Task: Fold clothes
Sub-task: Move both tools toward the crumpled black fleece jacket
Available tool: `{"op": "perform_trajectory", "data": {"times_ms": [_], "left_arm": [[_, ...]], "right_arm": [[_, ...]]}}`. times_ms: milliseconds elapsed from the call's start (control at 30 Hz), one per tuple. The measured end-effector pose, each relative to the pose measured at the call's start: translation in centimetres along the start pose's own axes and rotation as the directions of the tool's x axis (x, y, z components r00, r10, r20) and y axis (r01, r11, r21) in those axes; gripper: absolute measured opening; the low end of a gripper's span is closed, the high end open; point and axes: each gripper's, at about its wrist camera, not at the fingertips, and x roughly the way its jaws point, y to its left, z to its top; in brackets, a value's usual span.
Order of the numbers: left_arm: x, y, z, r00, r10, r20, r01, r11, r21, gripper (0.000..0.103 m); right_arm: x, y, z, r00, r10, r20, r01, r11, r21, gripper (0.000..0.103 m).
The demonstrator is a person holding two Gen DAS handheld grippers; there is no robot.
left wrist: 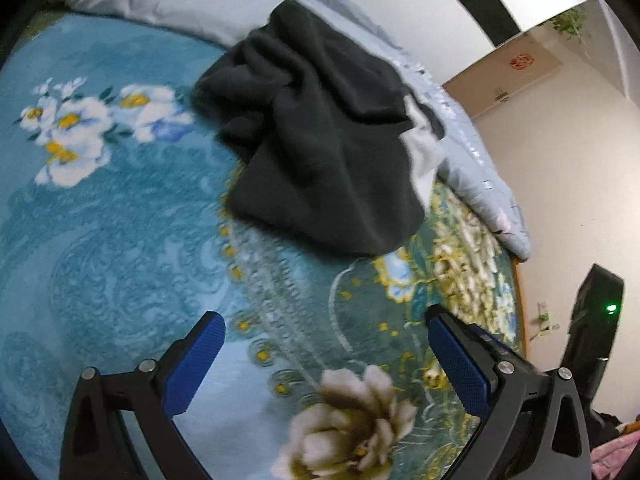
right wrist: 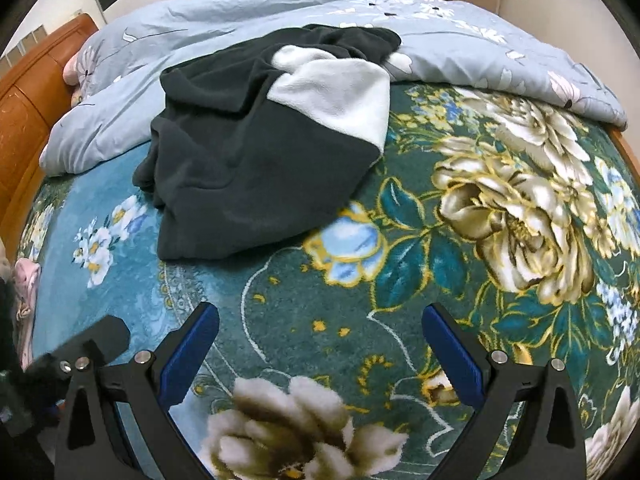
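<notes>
- While both grippers hang above the bed, the garment (right wrist: 256,160) lies crumpled on the blanket (right wrist: 420,280), not folded.
- The garment is dark fleece with a white part (right wrist: 340,88) on top. Its far edge rests on the quilt (right wrist: 480,40), its near edge on the blanket.
- The left gripper (left wrist: 326,324) points forward and a little down toward the garment (left wrist: 320,152). Its blue pads (left wrist: 192,364) stand wide apart and nothing is between them.
- In the left view the garment is in front of the gripper, apart from the fingertips. The quilt (left wrist: 472,168) runs behind it to the right.
- The right gripper (right wrist: 320,316) is held the same way, spread wide, with only the blanket (left wrist: 120,240) under it. Its pads (right wrist: 456,360) touch nothing.
- In the right view the garment is ahead and somewhat to the left, well apart from the gripper.
- At the lower left of the right view a dark piece of the other tool shows, blurred.
- The headboard (right wrist: 28,112) stands at the left of the quilt.
</notes>
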Motion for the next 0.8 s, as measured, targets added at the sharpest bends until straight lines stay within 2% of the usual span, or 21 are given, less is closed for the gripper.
{"op": "perform_trajectory", "data": {"times_ms": [167, 800], "left_arm": [[0.3, 1.0, -0.3, 0.999, 0.038, -0.003, -0.038, 0.999, -0.004, 0.103], [-1.3, 2.7, 0.4, 0.997, 0.022, 0.072, -0.016, 0.996, -0.088, 0.103]], "right_arm": [[0.6, 0.4, 0.1, 1.0, 0.011, -0.012, -0.011, 1.0, -0.003, 0.101], [1.5, 1.4, -0.1, 0.999, 0.029, -0.029, -0.03, 0.999, -0.025, 0.101]]}}
